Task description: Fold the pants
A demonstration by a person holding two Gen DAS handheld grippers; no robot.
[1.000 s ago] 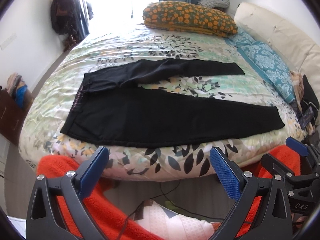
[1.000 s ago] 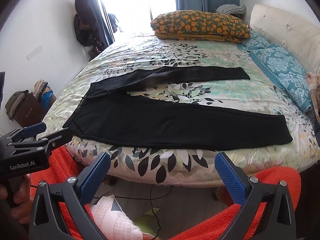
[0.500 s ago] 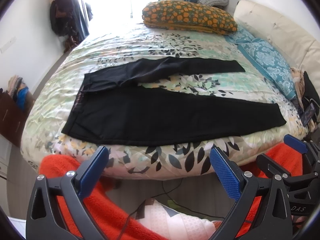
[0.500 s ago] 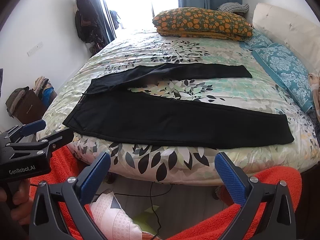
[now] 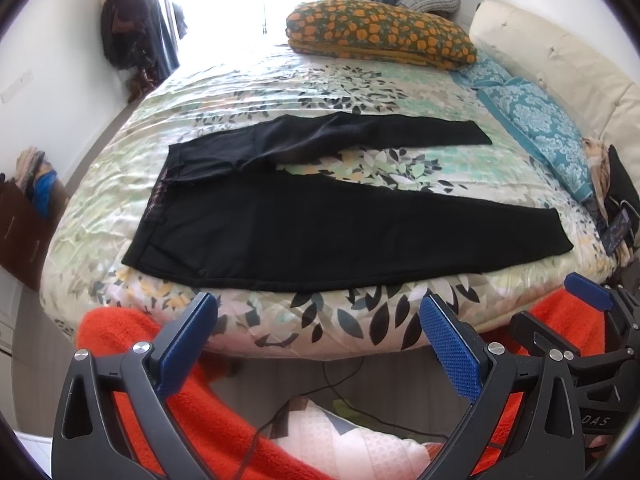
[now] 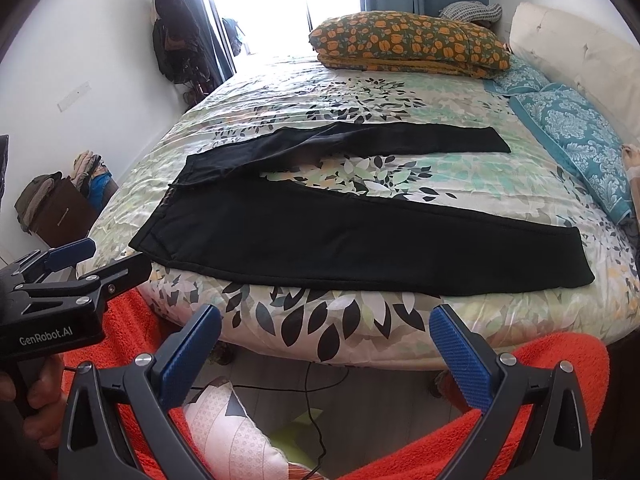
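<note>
Plainly not begun: black pants [image 5: 344, 224] spread flat on the floral bedspread [image 5: 360, 80], legs splayed in a V, unfolded. Long axis running 9 to 3 o'clock, waistband [image 5: 158, 204] at 9, hems at 3. Near leg along the bed's front edge, far leg angled off toward 1 o'clock.

Left gripper [image 5: 318, 334] held low off the bed's near edge, blue pads wide apart, nothing between them; pants dead ahead at 12 o'clock. Right gripper [image 6: 326, 338] likewise spread and empty, same bearing. Neither touching cloth.

By position, left gripper [image 6: 80, 264] nearer the waistband corner, seen at 9 o'clock in the right view; right one nearer the near-leg hem [image 6: 576, 264] at 2 o'clock. Probably a reach forward to the near edge first.

Legible writing: "GenRobot.AI" on the left gripper's body; "DAS" on the right gripper's housing [image 5: 596, 420], partly cut off. Orange fleece [image 6: 500, 412] below, on the person.
</note>
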